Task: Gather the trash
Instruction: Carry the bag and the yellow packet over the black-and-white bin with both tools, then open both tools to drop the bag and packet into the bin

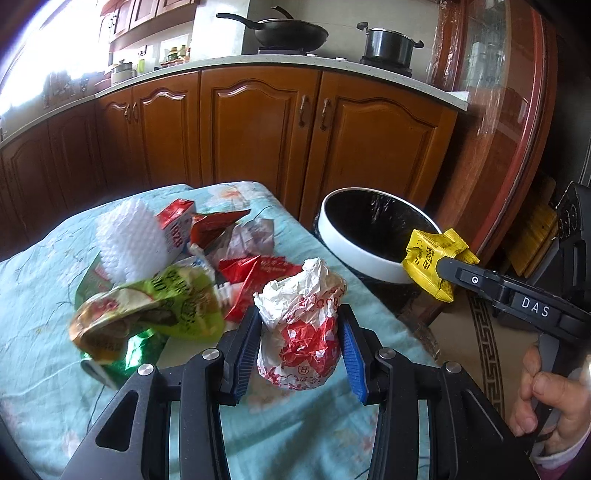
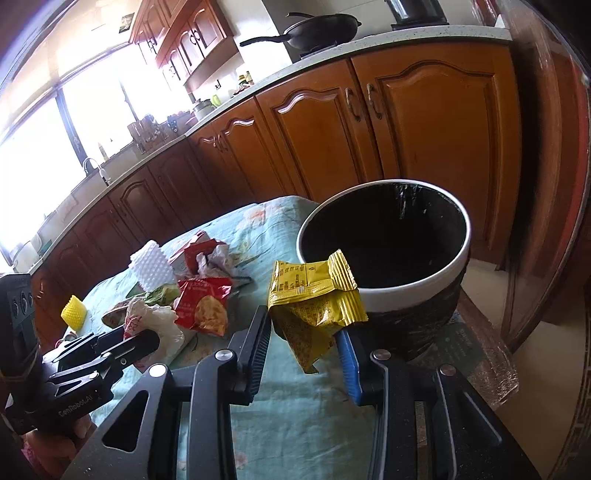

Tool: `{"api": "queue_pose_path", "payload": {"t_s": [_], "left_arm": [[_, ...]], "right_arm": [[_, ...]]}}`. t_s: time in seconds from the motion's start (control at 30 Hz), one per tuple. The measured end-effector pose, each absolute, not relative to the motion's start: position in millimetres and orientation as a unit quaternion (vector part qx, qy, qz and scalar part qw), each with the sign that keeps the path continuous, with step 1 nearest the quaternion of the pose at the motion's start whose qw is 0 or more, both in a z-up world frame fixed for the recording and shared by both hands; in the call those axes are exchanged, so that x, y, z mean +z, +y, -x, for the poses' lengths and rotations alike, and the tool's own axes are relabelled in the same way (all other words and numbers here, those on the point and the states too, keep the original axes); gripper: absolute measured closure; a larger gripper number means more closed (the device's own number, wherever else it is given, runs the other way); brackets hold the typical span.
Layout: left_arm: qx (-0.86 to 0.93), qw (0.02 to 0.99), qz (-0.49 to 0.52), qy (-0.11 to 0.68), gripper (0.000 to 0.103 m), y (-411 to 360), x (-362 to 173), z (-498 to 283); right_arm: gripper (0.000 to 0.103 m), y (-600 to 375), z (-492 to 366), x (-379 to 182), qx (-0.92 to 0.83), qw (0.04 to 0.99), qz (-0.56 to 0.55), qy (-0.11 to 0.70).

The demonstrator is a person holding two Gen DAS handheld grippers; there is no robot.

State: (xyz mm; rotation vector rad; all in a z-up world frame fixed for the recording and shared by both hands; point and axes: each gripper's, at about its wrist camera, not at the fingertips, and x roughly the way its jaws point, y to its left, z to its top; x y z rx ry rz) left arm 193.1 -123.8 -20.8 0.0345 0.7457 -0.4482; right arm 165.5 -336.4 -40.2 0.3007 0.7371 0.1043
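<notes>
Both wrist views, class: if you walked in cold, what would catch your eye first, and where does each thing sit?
Each gripper is clamped on a piece of trash: the left gripper on a crumpled white-and-red bag, the right gripper on a yellow wrapper held near the white rim of the black-lined bin. Behind them, a heap of bright wrappers lies on the floral blue tablecloth.

Black wok point(image 1: 291, 32) and dark lidded pot point(image 1: 388, 46) on a stove, pale worktop point(image 1: 229, 64) above brown wooden cabinet doors point(image 1: 258, 129), bright window point(image 2: 40, 147), faucet point(image 2: 92, 164), pale blue floral cloth point(image 1: 44, 258), patterned floor border point(image 1: 487, 350).
</notes>
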Motion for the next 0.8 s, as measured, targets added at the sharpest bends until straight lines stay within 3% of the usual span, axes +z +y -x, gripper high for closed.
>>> {"api": "queue_pose_path", "payload": {"t_s": [0.8], "left_arm": [[-0.257,0.878,-0.052,0.399,0.059,-252,-42,-347]], "right_arm": [[0.067,-425,-254,-46,0.021,0.901,-0.141,0.409]]}}
